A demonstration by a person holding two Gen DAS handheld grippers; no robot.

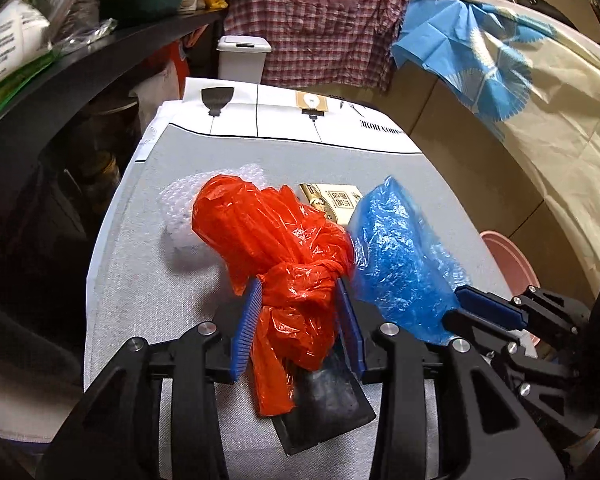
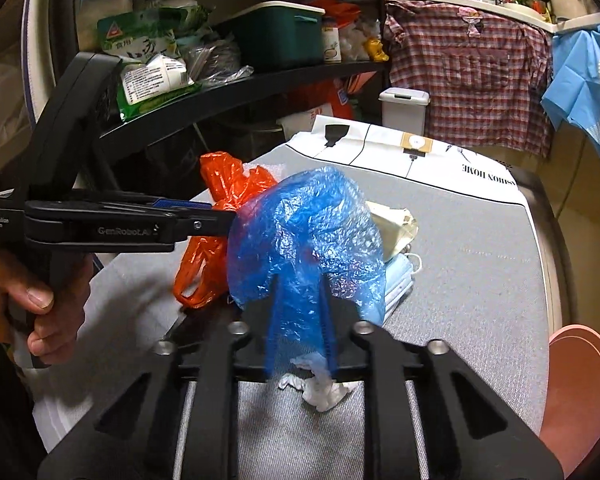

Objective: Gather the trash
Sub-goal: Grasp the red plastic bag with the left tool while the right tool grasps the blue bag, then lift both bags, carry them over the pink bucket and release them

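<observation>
Left gripper (image 1: 300, 320): jaws closed in on the orange bag (image 1: 276, 232), pinching it at the knot, blue pads flush on both sides. Right gripper (image 2: 300, 320): jaws clamped on the blue bag (image 2: 304, 236), film bunched between the fingers. Grippers sit side by side, close together, both angled down over the counter (image 2: 480, 280). Left hand (image 2: 32, 292) wraps its handle, thumb forward.

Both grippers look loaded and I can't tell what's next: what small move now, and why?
Probably lift both straight up together. The left gripper pinches the knotted orange plastic bag and the right gripper the crinkled blue plastic bag, both low over the grey tabletop.
</observation>
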